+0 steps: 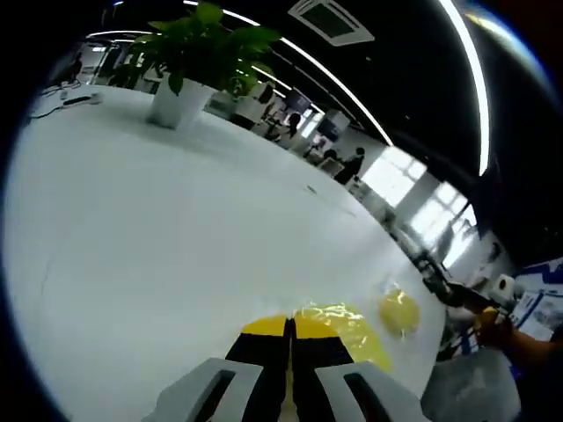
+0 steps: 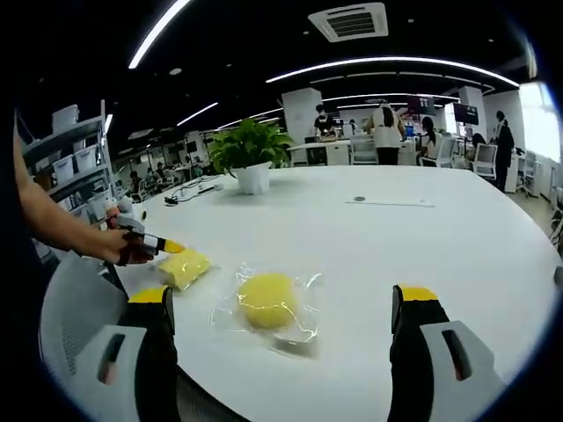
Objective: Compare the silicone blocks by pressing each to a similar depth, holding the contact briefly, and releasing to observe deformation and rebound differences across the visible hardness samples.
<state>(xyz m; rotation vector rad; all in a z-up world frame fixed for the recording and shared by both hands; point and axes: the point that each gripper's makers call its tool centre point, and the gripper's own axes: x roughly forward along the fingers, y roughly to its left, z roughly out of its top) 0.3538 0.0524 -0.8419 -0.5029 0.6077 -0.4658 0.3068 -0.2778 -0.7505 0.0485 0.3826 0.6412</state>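
Left claw [image 1: 289, 338]: black jaws, yellow tips, pale grey moulded housings with slot cut-outs. Right claw [image 2: 286, 308]: same build. Person's forearm [image 2: 62, 220] bare, dark short sleeve above.

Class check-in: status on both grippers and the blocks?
Left gripper shut, tips on bagged yellow rectangular block. Right gripper open around round yellow block in clear bag. Nothing obstructing.

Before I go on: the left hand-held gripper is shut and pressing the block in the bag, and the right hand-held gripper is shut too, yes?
Not quite. The right hand-held gripper is open, jaws wide apart around the round yellow block, as the right gripper view shows. The left hand-held gripper is shut at the bagged yellow block.
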